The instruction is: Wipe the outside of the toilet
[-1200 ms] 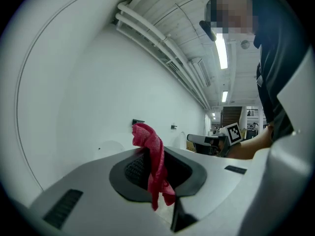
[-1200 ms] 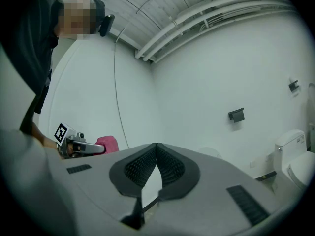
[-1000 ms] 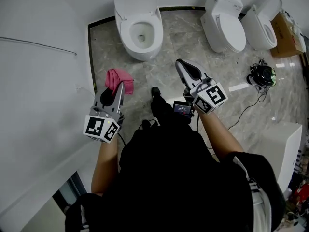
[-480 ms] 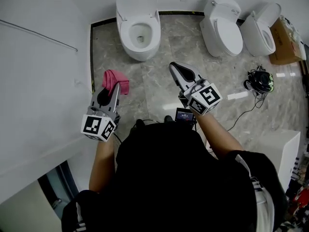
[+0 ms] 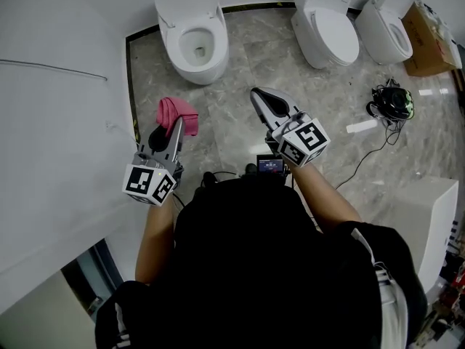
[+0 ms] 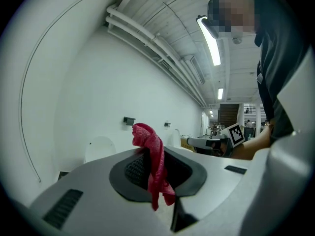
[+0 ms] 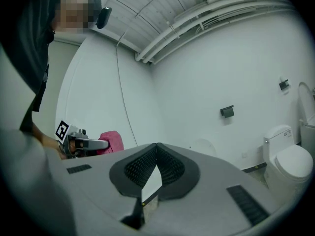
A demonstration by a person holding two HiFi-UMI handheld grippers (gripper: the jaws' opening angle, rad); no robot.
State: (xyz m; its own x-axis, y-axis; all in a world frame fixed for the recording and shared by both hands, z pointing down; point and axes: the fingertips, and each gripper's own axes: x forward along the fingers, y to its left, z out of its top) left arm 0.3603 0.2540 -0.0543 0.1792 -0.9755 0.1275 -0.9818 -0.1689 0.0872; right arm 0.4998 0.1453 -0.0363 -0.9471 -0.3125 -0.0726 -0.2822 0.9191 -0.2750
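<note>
One open toilet (image 5: pixel 192 42), possibly water inside; pink cloth (image 6: pixel 150 141) in left tool (image 5: pixel 176 127)

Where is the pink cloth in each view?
Head view: pink cloth left of centre, in the left gripper.
Left gripper view: centre, pinched between the jaws.
Right gripper view: lower left, behind that gripper's tip.
Shared landmark: the left gripper.

Black top (image 5: pixel 254 267), grey left gripper (image 5: pixel 178 124), grey right gripper (image 5: pixel 257 94)

A cardboard box (image 5: pixel 429 38) sits at the floor's (image 5: pixel 247 60) far right edge; a black cabled device (image 5: pixel 393 102) lies near it, beside a white strip (image 5: pixel 361 126).
</note>
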